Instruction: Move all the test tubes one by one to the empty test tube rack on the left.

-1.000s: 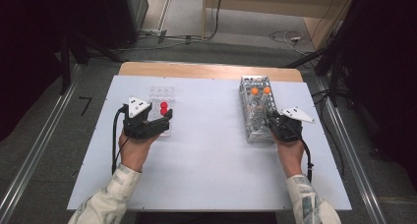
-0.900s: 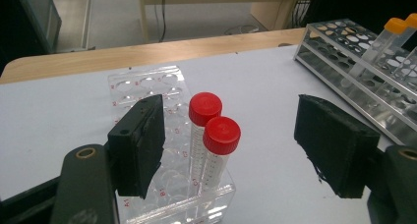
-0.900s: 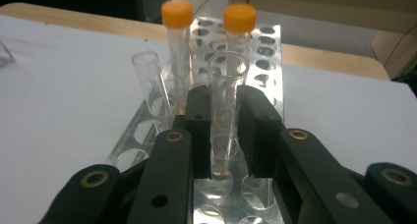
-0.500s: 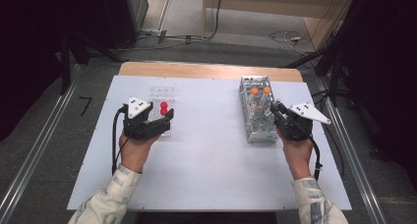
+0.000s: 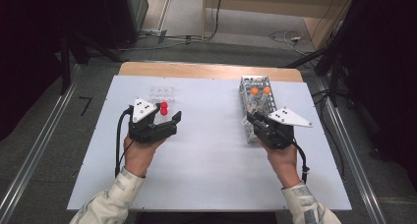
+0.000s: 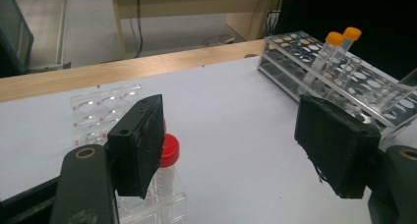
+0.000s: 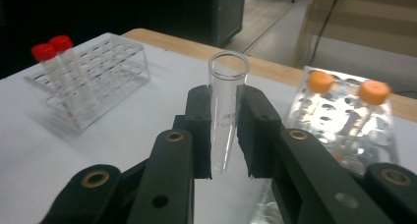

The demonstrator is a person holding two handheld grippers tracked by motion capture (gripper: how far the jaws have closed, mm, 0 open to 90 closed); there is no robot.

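Between pads of right hand-held gripper (image 7: 225, 135): clear tube (image 7: 226, 111), upright, clamped; left hand-held gripper (image 6: 236, 150) wide.

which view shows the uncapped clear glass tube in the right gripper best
The right gripper view: the uncapped clear glass tube stands upright, close up, clamped between the right gripper pads. In the high view it is too small to make out at the right gripper. The left gripper view gives no clear sight of it.
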